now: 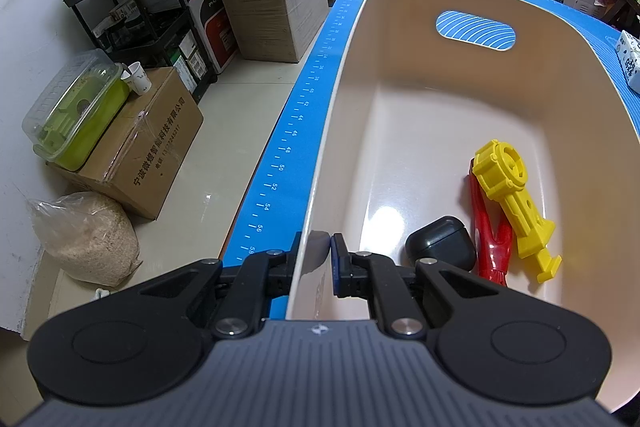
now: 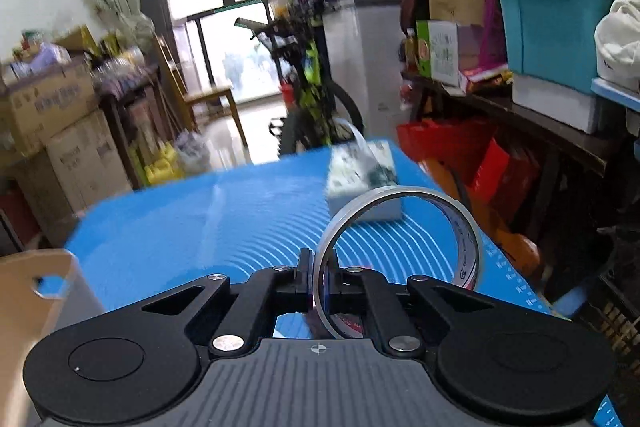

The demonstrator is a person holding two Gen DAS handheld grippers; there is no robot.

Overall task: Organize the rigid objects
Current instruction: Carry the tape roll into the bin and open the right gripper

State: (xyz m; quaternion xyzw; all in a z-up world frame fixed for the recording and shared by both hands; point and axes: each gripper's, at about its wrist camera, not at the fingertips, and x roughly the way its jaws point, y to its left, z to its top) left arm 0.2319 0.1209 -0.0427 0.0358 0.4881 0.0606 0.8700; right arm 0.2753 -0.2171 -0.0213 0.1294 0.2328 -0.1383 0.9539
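Left hand-held gripper (image 1: 316, 247) is clamped tight on the near wall of the bin (image 1: 360, 39), one finger outside, the blue-padded one inside, pinching the rim between them. Just past it, on the bin floor, sits a dark earbud case (image 1: 442, 241), close to the inner finger. Right beside the case lies a red toy (image 1: 490, 239), and a yellow toy (image 1: 514, 199) rests across it, its round head pointing to the far end. The rest of the bin floor is bare and glossy. The far wall has an oval handle cut-out, with the blue mat (image 1: 288, 143) showing through it. The mat covers the counter under the bin, a printed ruler scale running along its left edge. At the far right edge of this view sits a white carton (image 1: 630, 63).

Over to the right hand-held gripper (image 2: 319, 275): its jaws are pressed together on a tape roll (image 2: 400, 235), gripping the ring's near wall, one finger outside and one inside the hoop. The roll stands on edge, up off the mat (image 2: 200, 219), ring opening out to the right of the fingers. Beyond it on the mat is the white carton (image 2: 362, 179), partly seen through the hoop. The bin's corner (image 2: 36, 303) shows at lower left, well apart from the tape. The view is blurred.
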